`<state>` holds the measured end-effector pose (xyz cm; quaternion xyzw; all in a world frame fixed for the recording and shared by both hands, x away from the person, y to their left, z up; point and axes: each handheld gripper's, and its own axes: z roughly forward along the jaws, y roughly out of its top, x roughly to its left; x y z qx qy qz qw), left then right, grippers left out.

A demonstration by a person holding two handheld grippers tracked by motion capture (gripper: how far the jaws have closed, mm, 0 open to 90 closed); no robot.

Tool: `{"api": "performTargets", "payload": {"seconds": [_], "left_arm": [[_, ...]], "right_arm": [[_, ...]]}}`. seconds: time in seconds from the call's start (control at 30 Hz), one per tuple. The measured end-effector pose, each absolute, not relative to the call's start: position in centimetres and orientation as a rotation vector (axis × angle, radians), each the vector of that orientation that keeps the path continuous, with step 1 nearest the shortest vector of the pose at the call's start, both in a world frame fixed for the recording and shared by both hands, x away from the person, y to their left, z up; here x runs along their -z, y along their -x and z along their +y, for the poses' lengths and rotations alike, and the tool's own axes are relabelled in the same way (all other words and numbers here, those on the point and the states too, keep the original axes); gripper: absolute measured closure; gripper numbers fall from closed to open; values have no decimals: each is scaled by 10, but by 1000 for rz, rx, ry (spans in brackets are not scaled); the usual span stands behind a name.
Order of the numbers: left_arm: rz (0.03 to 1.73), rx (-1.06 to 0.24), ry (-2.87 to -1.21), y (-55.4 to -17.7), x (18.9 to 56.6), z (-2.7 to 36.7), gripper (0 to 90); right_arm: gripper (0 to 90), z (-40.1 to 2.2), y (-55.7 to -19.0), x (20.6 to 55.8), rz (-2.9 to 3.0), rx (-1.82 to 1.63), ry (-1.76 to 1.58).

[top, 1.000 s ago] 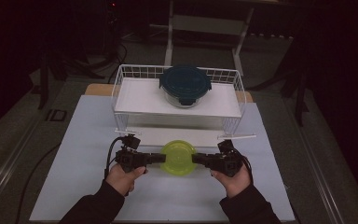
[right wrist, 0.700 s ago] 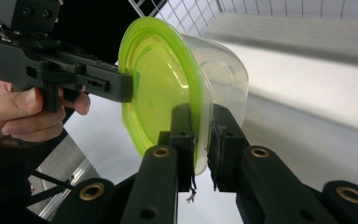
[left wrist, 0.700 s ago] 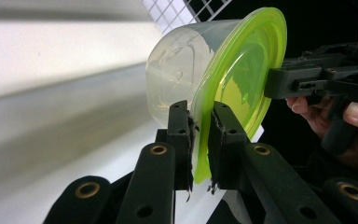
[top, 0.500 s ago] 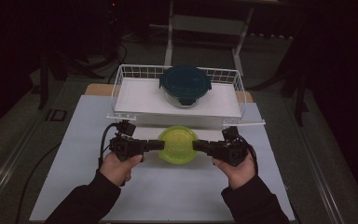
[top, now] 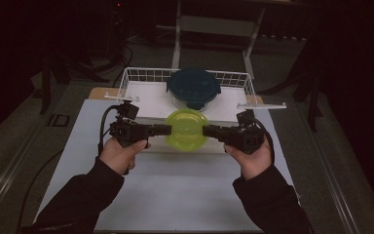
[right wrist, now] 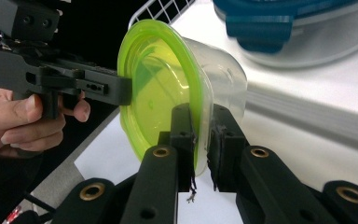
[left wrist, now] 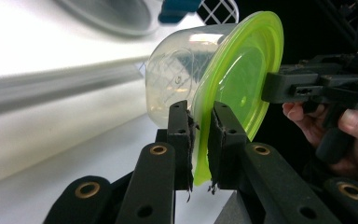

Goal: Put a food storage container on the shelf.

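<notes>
Pinching the green-lidded container [top: 187, 128] are both hand-held grippers, left [top: 161, 129] and right [top: 211, 131].

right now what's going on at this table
A person holds a clear tub with a lime-green lid in the air between two handheld grippers. The left gripper and the right gripper each clamp the lid's rim from opposite sides. The tub hangs above the white table, just in front of a white wire basket that holds a container with a dark blue lid.
</notes>
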<state>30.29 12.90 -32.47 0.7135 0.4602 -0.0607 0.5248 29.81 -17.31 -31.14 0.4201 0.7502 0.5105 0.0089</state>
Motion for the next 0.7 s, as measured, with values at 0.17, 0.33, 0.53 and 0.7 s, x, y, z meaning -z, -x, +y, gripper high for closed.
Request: {"api": "performTargets", "payload": {"seconds": [0.17,0.33,0.53,0.7], "left_arm": [[1081,121,-1702,-308,307,130,795],[1058,107,-1693,-320,291,128,795],[1048,84,-1686,-337,276,126,796],[1051,87,-1678,-351,263,126,795]], "right_arm": [[814,-173,-303,296,2327,-1620,-1294],[814,-175,-310,280,2297,-1634,-1289],[814,-175,-325,264,2264,-1640,-1294],[814,-175,-339,252,2245,-1656,-1301]]}}
